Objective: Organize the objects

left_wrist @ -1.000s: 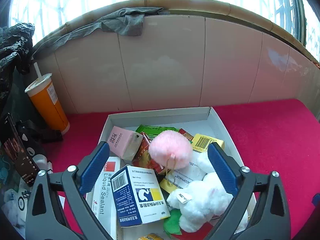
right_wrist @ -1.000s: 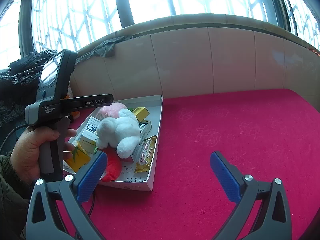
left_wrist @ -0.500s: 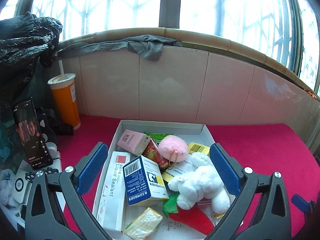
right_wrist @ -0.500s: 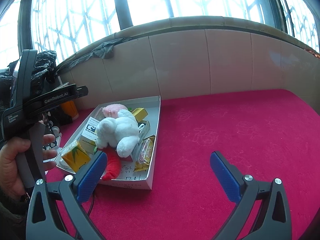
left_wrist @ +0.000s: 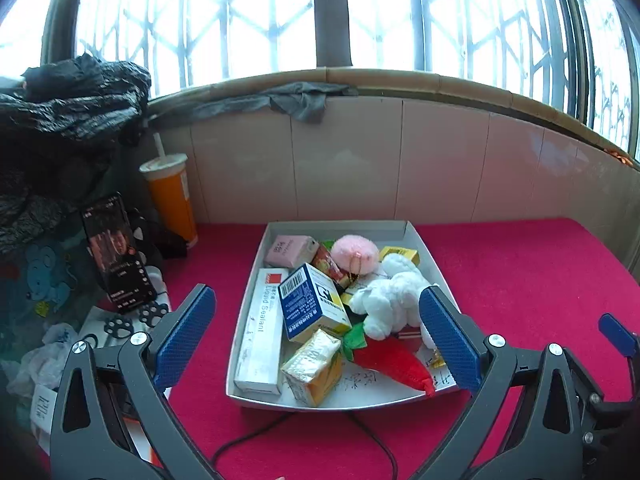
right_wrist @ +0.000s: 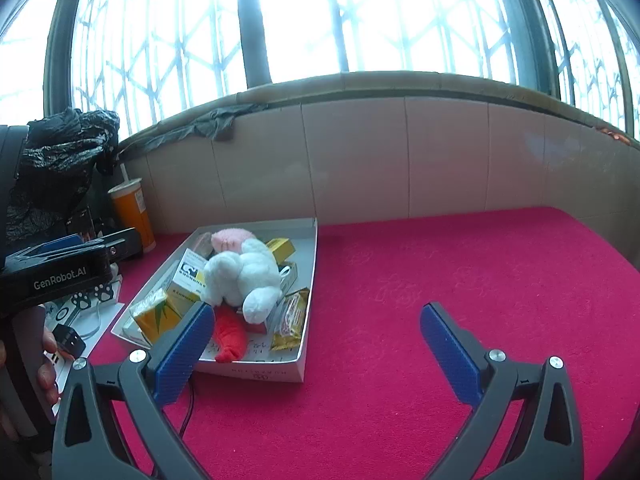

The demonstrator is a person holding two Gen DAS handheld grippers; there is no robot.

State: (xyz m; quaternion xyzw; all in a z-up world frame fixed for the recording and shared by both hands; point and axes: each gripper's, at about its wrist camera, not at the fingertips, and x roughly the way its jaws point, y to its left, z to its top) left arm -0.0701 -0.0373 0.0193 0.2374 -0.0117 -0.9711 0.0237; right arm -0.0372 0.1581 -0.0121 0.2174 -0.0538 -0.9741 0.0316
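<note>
Objects sit piled in white tray [left_wrist: 438, 276] on red bench [left_wrist: 520, 280], dead ahead of left hand-held gripper [left_wrist: 316, 342], spread, empty. Tray's long axis runs away from it. Right hand-held gripper [right_wrist: 320, 354], spread, probably farther, tray off its left.

Both grippers look the same: chunky dark grey plastic arms with triangular cut-outs, and a couple of shiny silver screws near each joint. The left gripper [left_wrist: 316, 338] has bright blue fingers [left_wrist: 186, 334] with a fine cross-hatch texture, kind of rubbery looking. Same deal on the right gripper [right_wrist: 316, 354]. From the right wrist view you can see the left one's black body with "GenRobot.AI" printed in white, plus a bit of the bare-skinned left hand [right_wrist: 46, 368] on the handle.
</note>
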